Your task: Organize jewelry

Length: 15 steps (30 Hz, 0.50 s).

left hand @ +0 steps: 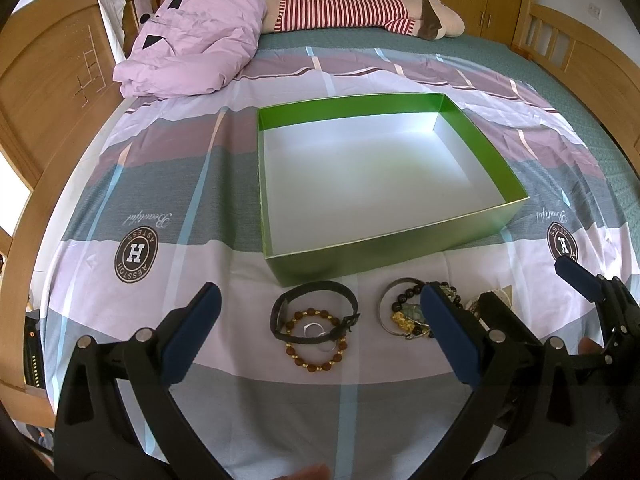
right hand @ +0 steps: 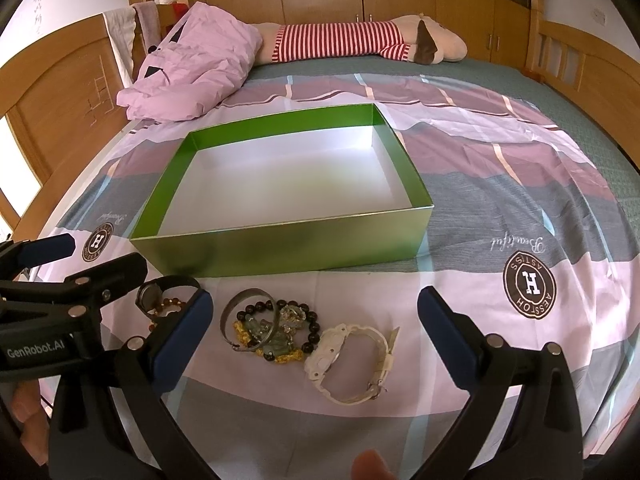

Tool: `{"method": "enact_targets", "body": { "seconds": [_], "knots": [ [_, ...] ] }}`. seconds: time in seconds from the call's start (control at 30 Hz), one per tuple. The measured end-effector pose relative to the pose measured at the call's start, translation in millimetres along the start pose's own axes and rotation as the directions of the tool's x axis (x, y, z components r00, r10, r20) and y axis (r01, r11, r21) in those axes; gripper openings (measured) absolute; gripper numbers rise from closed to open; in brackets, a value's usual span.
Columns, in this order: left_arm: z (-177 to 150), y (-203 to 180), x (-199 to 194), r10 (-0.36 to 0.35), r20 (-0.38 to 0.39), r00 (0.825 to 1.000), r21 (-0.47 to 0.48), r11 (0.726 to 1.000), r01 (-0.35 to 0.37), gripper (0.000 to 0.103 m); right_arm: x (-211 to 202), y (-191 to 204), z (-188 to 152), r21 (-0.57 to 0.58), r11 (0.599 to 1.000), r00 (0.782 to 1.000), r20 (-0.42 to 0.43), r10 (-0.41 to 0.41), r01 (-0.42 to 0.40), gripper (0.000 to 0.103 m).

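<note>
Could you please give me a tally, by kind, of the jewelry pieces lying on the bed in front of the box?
Watches: 2, the black watch and the white watch
Beaded bracelets: 2, the amber bead bracelet and the dark bead bracelet
Metal bangles: 1, the silver bangle
Total: 5. All lie outside the green box.

Bright daylight, soft shadows, sharp (fisheye-bowed, vignetted edges).
</note>
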<state>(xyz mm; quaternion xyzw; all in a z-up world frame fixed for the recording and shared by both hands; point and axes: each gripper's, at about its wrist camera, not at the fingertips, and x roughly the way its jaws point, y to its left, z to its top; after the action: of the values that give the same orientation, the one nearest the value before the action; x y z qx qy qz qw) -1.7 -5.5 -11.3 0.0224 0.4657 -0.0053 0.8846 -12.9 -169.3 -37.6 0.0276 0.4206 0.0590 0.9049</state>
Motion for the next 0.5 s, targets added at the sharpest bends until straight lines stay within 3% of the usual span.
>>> {"method": "enact_targets", "body": {
  "seconds": [0.5],
  "knots": [
    [-4.8, -2.2, 2.5, -0.001, -0.004, 1.000, 0.004, 1.000, 0.001, 0.101, 0.4, 2.7, -1.1, -0.008, 1.000, 1.000, 0.000, -0.003, 0.003, 0.102]
  ]
}}
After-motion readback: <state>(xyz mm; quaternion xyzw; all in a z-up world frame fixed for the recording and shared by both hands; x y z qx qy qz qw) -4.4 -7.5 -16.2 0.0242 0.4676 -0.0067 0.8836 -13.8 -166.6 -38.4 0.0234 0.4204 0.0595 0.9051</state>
